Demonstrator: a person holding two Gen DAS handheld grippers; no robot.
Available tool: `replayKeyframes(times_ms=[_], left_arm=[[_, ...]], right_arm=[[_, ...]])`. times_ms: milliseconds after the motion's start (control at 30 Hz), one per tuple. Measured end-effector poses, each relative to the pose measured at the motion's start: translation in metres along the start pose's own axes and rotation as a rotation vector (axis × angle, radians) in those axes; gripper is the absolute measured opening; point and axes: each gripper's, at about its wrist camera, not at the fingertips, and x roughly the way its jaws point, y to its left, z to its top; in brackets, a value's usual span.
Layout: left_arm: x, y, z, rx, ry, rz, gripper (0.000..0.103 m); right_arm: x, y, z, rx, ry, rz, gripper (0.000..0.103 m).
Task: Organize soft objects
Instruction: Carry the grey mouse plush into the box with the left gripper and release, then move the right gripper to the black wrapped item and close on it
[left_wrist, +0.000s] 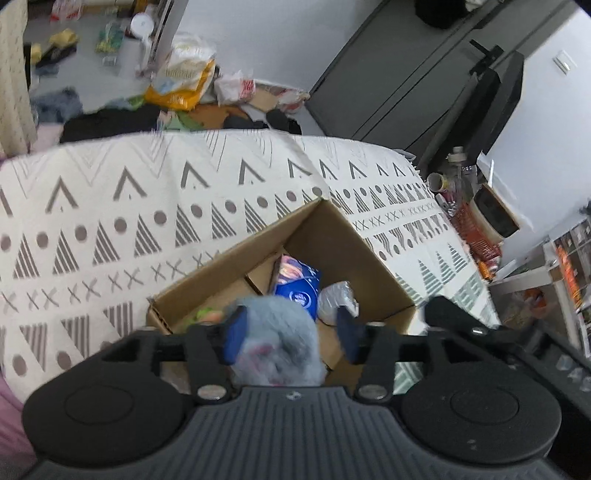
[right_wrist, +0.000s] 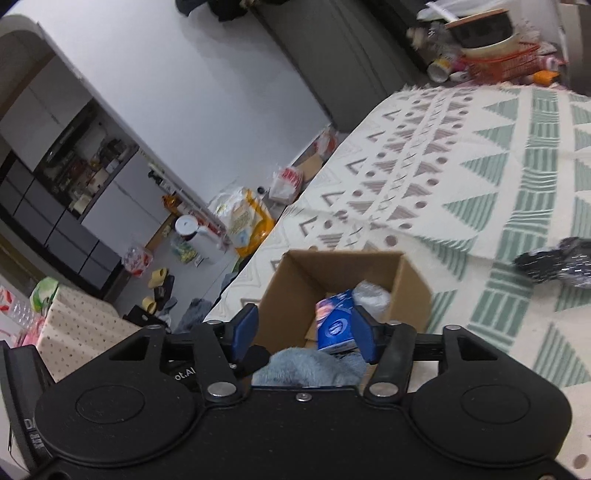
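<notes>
An open cardboard box stands on the patterned bedspread. Inside it lie a blue packet, a white wrapped bundle and something green and orange. A grey-blue plush toy with pink patches sits between the blue pads of my left gripper, over the box's near corner. It touches the left pad, a gap shows at the right one, and the jaws stand wide. My right gripper hangs open over the same box, above the plush and the blue packet.
A dark speckled cloth item lies on the bedspread to the right of the box. Bags, slippers and clothes litter the floor past the bed's far edge. A cluttered shelf with an orange basket sits beyond the bed.
</notes>
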Motion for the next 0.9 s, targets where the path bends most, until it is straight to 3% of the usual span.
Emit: replayKeyframes(times_ms=[67, 200, 267, 467, 633, 700, 900], left_arm=[[0.0, -0.004, 0.0, 0.012, -0.008, 0.017, 0.064], [-0.008, -0.007, 0.002, 0.011, -0.034, -0.019, 0.069], [-0.011, -0.012, 0.0, 0.035, -0.058, -0.03, 0.078], [-0.013, -0.035, -0.009, 0.085, -0.055, -0.086, 0.079], [-0.014, -0.062, -0.023, 0.183, -0.082, -0.125, 0.082], [-0.01, -0.072, -0.027, 0.2, -0.077, -0.145, 0.083], [-0.002, -0.1, -0.039, 0.268, -0.07, -0.175, 0.083]], right_arm=[[-0.011, -0.009, 0.002, 0.012, -0.013, -0.011, 0.061], [-0.036, -0.029, 0.007, 0.016, -0.04, -0.051, 0.069], [-0.049, -0.04, 0.01, 0.011, -0.058, -0.07, 0.072], [-0.084, -0.072, 0.016, 0.002, -0.08, -0.132, 0.08], [-0.107, -0.097, 0.025, -0.024, -0.108, -0.201, 0.083], [-0.112, -0.112, 0.028, -0.009, -0.124, -0.219, 0.088], [-0.11, -0.153, 0.028, 0.089, -0.147, -0.259, 0.088]])
